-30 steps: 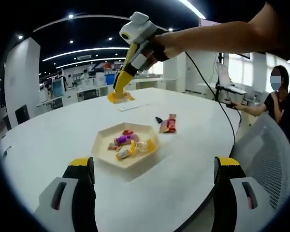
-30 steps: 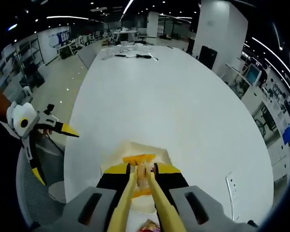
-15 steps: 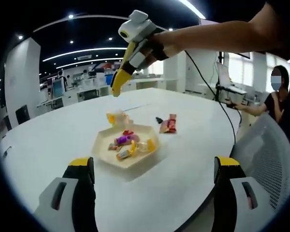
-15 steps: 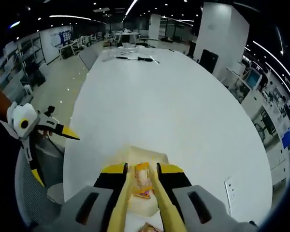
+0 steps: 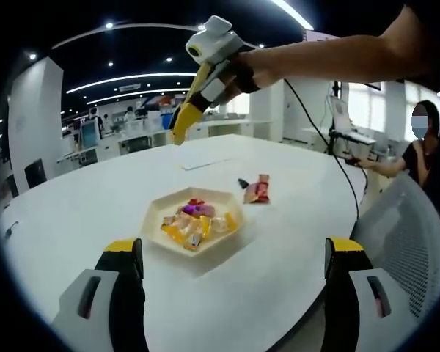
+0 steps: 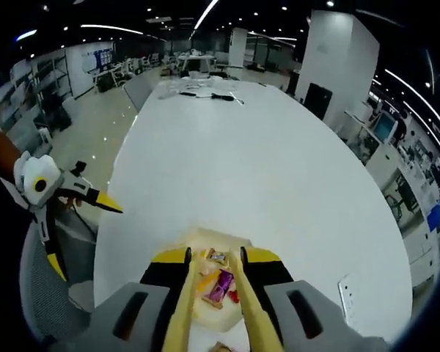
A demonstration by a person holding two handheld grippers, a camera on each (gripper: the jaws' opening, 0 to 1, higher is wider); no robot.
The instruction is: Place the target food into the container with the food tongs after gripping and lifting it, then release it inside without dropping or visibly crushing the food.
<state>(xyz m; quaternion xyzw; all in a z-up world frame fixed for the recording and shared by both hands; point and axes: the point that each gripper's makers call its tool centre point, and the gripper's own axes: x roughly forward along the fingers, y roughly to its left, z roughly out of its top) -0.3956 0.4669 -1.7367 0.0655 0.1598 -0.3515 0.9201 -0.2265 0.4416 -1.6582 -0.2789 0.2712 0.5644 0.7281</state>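
- The drop looks done: the wrapped sweets lie loose in the hexagonal tray, and the yellow food tongs hang above it with nothing between their tips.
- The right gripper clamps the tong arms, which stand slightly parted with the tray's sweets visible in the gap below; whether the squeeze is fully eased I can't tell for sure.
- One red-wrapped sweet lies on the white desk just beyond the tray's far right edge, apart from it, so more picking may remain.
- The left gripper waits at the desk's near edge, jaws wide and empty, well short of the tray.
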